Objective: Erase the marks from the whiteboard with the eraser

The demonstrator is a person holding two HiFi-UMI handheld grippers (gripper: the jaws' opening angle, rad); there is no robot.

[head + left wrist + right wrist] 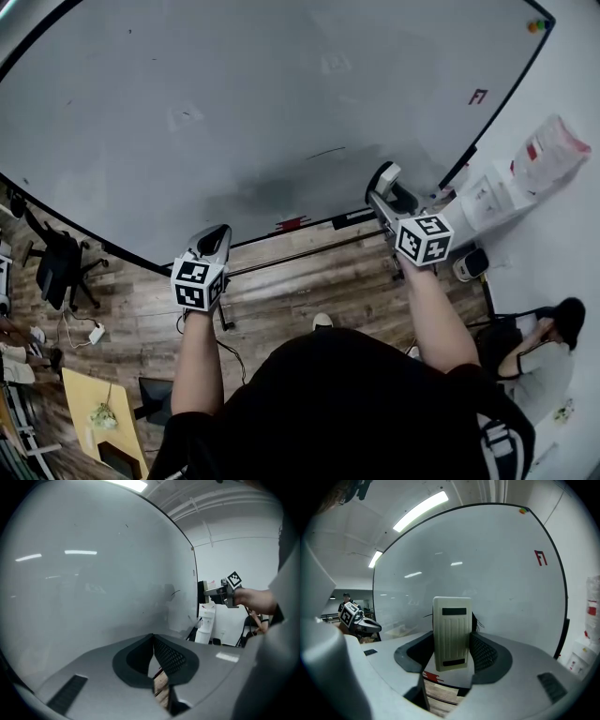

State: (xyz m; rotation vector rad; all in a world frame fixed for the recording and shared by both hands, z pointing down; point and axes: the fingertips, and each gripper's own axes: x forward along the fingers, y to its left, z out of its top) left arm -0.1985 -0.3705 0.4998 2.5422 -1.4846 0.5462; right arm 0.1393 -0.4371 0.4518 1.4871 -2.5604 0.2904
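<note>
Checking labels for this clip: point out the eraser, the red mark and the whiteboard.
eraser (451, 632), right gripper view, middle of its ribbed back.
red mark (540, 558), right gripper view, centre of its strokes.
whiteboard (234, 94), head view, bare surface.

Left claw (153, 639): jaws closed tip to tip, nothing gripped | left forearm (199, 361): bare, extended forward | Right claw (451, 641): jaws clamped on both flanks of the eraser (451, 630), which is held upright | right forearm (433, 314): bare, extended forward | the two claws are held well apart, side by side.
</note>
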